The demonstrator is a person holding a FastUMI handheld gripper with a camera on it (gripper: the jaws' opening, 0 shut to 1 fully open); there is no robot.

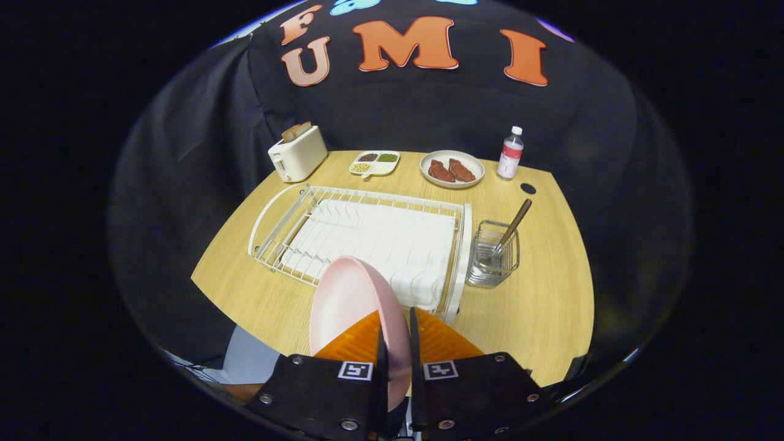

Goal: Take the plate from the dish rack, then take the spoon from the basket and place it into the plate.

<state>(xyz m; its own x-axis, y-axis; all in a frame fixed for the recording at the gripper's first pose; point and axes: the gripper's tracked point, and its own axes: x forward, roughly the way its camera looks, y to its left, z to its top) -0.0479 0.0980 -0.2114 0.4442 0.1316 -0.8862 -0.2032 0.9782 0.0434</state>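
Toaster (298,154), 11 o'clock. Dish rack (367,239), centre, bare. Pink plate (349,306), 6 o'clock, on edge, clamped between both fingers of the gripper (397,334). Spoon (513,225), 2 o'clock, leaning in wire basket (493,262) beside the rack. Bottle (510,152), 1 o'clock.

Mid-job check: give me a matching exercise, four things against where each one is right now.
Things:
1. pink plate
2. spoon
3. bottle
4. toaster

Places:
A. standing in the wire basket beside the dish rack
B. at the far edge of the table, past the basket
C. clamped on edge between the fingers of the gripper
D. at the table's far corner, beyond the rack's curved end

Pairs: 1-C, 2-A, 3-B, 4-D
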